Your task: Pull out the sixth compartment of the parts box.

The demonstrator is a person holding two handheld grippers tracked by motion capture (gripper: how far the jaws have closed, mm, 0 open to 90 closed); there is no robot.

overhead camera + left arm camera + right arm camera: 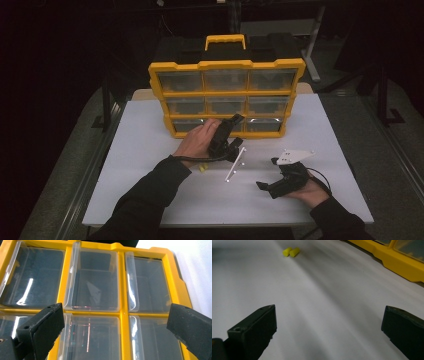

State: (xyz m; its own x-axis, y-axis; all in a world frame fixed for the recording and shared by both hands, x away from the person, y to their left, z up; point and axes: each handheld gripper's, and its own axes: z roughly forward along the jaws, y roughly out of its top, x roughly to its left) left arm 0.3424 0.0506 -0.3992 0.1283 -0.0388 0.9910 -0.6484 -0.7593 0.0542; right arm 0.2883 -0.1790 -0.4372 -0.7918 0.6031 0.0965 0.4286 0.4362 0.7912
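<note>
The drawer cabinet [226,97], yellow-framed with clear drawers in three rows, stands upright at the far side of the white table [150,150], its black-and-yellow handle on top. In the high view the left gripper [235,120] is raised to the bottom row, pointing at the middle drawer there, probably to pull it open. The right gripper [267,186] rests low on the table near the person's side, well apart from the cabinet, seemingly waiting. Between the hands lie two small yellow plugs [202,168] and a thin white stick [235,164].

In the left gripper view the cabinet's clear drawers [92,282] face the camera; its black jaws stand wide apart with nothing between them, squared up to the drawer fronts as if to take hold of a lip.

In the right gripper view the jaws are likewise spread and empty over bare table. The yellow plugs [291,251] lie farther off, and the cabinet's yellow base [392,261] runs along the upper right.
</note>
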